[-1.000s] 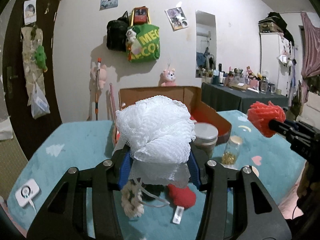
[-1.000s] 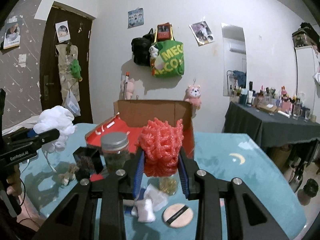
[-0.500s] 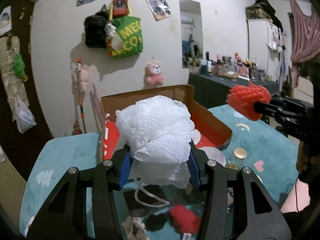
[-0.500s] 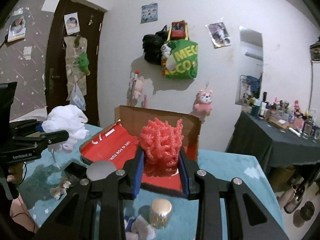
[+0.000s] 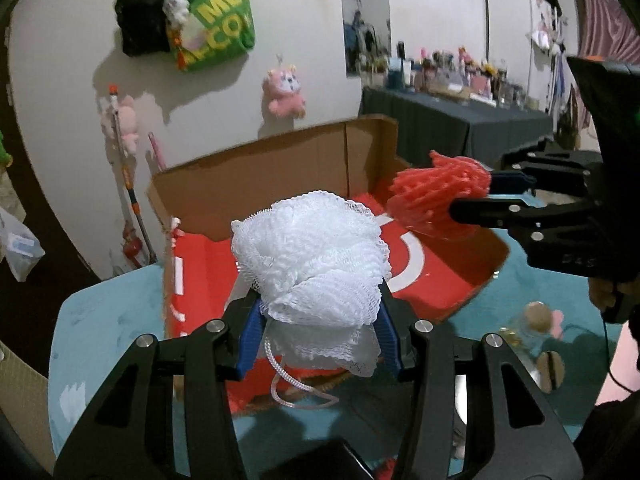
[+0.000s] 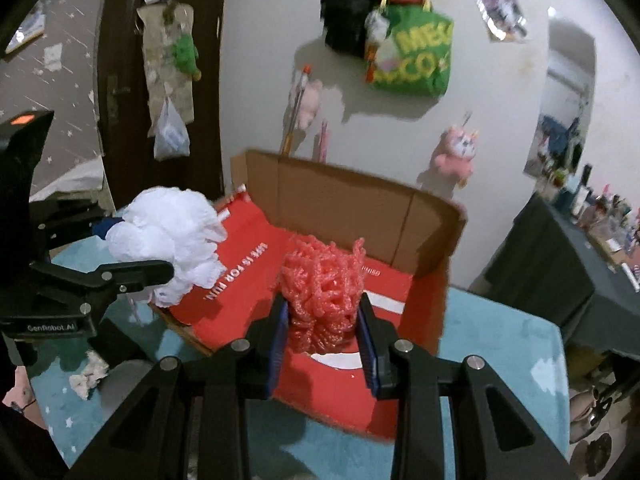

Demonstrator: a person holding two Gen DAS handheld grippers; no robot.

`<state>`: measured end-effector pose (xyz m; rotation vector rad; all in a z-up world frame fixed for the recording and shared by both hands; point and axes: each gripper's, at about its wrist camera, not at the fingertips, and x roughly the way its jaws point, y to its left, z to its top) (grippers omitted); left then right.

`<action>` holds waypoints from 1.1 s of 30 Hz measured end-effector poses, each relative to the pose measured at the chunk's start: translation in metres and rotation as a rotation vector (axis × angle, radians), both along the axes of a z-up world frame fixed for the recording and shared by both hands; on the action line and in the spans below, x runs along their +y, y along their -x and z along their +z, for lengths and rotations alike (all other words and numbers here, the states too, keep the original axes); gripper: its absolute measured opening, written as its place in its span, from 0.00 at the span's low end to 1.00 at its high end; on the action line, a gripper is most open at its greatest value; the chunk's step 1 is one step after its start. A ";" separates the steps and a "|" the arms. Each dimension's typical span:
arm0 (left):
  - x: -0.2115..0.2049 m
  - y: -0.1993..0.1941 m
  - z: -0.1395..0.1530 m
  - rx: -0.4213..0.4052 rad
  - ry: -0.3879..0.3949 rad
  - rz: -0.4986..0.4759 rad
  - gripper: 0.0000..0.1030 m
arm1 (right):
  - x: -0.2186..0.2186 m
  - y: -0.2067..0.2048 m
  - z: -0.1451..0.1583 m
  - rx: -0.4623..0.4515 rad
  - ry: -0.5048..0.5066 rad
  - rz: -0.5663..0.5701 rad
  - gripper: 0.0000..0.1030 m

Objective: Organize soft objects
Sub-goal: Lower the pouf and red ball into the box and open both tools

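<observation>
White mesh bath sponge [image 5: 310,256]: one, clamped between the blue pads of the left gripper [image 5: 320,332], its cord loop hanging below the jaws. Red foam net [image 6: 322,280]: one, clamped in the right gripper [image 6: 323,338]. One cardboard box [image 6: 436,240] with a red lining lies ahead of and beneath both grippers. Both grippers tilt downward, the right one beside the left.

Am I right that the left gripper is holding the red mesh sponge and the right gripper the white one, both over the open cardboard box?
Not quite: the colours are swapped. The left wrist view shows the left gripper clamped on the white mesh sponge, and the right wrist view shows the right gripper clamped on the red mesh sponge. Both are over the open cardboard box.
</observation>
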<state>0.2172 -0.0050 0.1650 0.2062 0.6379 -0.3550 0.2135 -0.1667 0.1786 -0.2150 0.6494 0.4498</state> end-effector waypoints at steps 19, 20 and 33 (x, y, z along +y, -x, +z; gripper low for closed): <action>-0.022 -0.148 -0.060 0.215 -0.160 0.016 0.45 | 0.033 -0.158 -0.072 0.304 0.112 -0.059 0.33; -0.023 -0.152 -0.062 0.222 -0.162 0.019 0.45 | 0.035 -0.163 -0.074 0.308 0.113 -0.062 0.33; -0.021 -0.186 -0.091 0.289 -0.145 0.047 0.50 | 0.030 -0.185 -0.091 0.350 0.106 -0.105 0.37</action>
